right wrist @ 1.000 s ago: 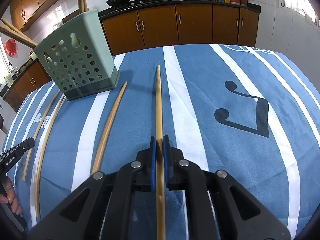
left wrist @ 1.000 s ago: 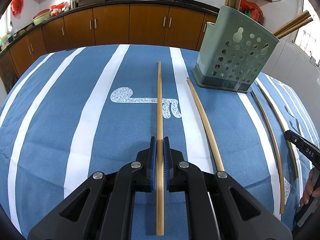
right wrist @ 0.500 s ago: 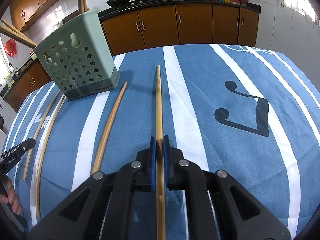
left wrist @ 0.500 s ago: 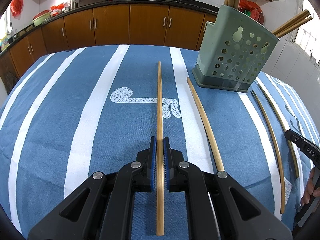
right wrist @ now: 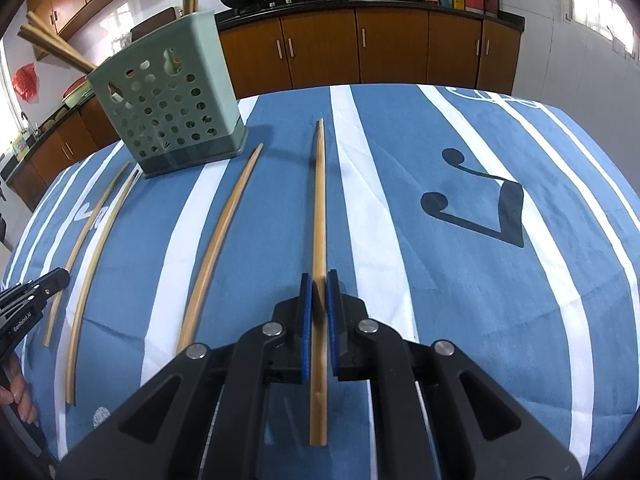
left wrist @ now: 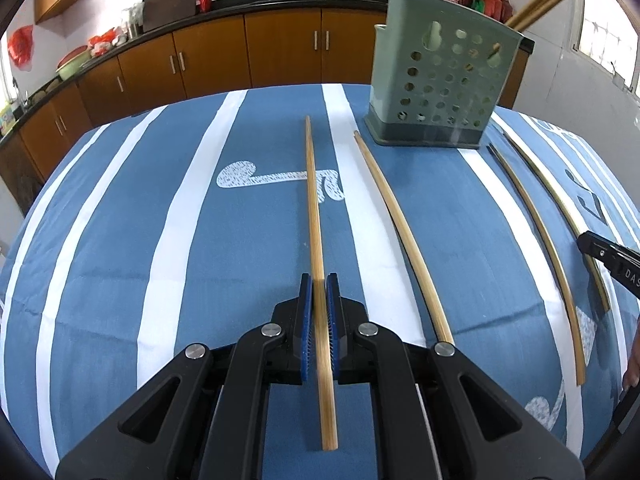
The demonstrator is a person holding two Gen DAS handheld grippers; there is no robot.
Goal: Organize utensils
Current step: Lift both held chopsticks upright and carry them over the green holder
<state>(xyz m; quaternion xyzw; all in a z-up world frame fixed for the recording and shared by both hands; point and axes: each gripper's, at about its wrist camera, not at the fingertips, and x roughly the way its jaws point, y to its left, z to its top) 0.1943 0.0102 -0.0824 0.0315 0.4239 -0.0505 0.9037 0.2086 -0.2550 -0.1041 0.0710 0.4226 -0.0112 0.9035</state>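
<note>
Bamboo chopstick (left wrist: 314, 216) sits clamped in our left gripper (left wrist: 319, 312); another chopstick (right wrist: 319, 216) in our right gripper (right wrist: 318, 308). We should lift both tips clear, then lower them into the green holder (right wrist: 168, 92) on the desk (right wrist: 460, 280).

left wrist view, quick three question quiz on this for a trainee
1. True or false: the left gripper is shut on a chopstick.
2. How many chopsticks lie out over the tablecloth, counting any that are gripped?
3. The green holder is: A empty; B upright with sticks in it; C lying on its side.

Key: 1 true; 2 four; 3 B.
</note>
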